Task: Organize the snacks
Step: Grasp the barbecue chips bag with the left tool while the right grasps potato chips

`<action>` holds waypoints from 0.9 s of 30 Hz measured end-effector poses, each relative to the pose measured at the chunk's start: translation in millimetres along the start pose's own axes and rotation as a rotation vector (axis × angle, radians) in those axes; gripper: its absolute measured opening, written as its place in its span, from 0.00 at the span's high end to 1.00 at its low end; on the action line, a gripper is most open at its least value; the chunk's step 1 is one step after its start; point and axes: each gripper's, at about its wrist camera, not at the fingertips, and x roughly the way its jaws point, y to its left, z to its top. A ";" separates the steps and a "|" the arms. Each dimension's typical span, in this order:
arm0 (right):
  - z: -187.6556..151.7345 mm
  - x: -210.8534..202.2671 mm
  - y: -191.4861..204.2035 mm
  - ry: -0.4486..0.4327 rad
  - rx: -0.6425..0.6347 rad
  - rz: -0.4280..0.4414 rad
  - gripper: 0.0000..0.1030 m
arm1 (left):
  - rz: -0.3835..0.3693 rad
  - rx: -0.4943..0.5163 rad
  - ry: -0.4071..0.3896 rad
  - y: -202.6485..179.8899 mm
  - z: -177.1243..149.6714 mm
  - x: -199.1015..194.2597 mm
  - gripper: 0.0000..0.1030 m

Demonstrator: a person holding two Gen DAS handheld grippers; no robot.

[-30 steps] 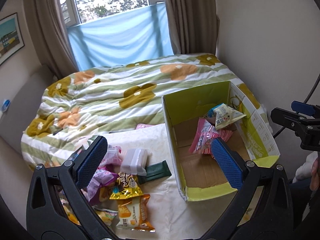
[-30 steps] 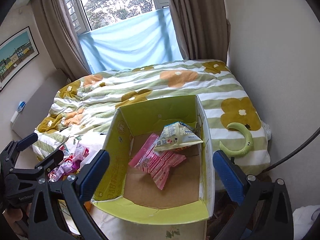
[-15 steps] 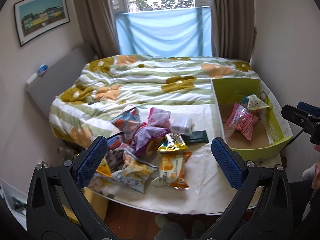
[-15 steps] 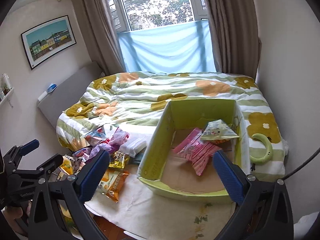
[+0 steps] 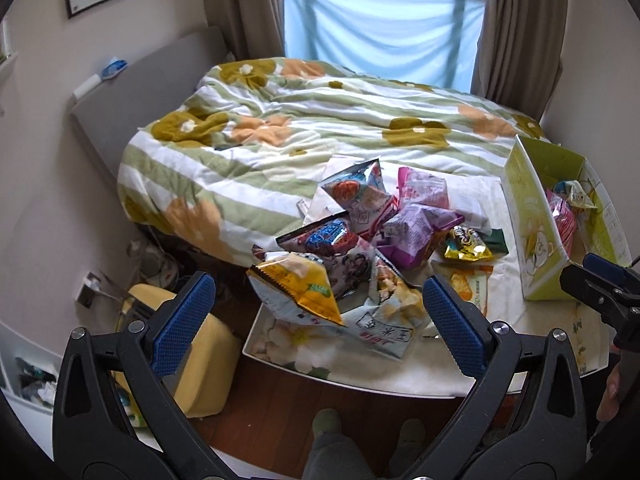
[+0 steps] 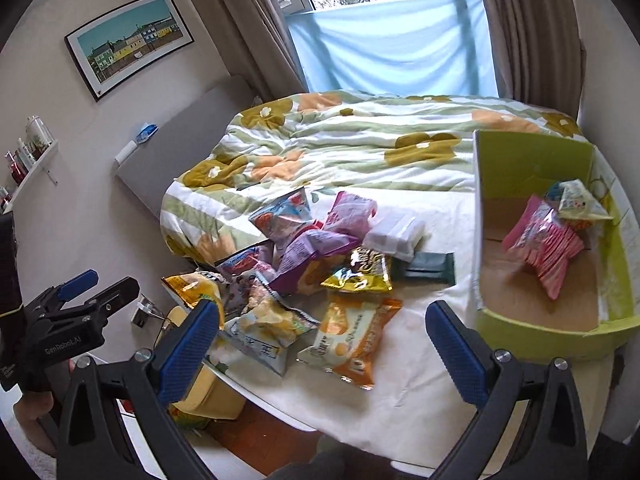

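Left gripper (image 5: 318, 308) hangs with jaws spread wide and nothing between them, above the table's near-left corner, where the snack pile (image 5: 372, 236) sits on the white cloth; the green box (image 5: 536, 236) stands at the right edge. From the right wrist, the right gripper (image 6: 322, 336) gapes empty too, over the orange packet (image 6: 352, 340) near the front edge. The pink packet (image 6: 544, 244) lies inside the box (image 6: 532, 336).

One box (image 6: 532, 344) holding two snack packs (image 6: 544, 246), two grippers (image 6: 322, 338).
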 end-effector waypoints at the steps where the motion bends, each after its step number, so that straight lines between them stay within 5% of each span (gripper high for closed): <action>1: -2.3 8.6 6.3 0.011 0.015 0.000 0.00 | -0.007 0.004 0.020 7.2 0.5 10.2 0.00; 14: -37.4 106.4 46.9 0.097 0.287 -0.024 0.00 | -0.154 0.058 0.160 45.8 -4.0 122.9 0.00; 27: -48.4 159.4 56.0 0.158 0.412 -0.043 0.05 | -0.179 0.125 0.191 42.3 -13.4 175.7 0.02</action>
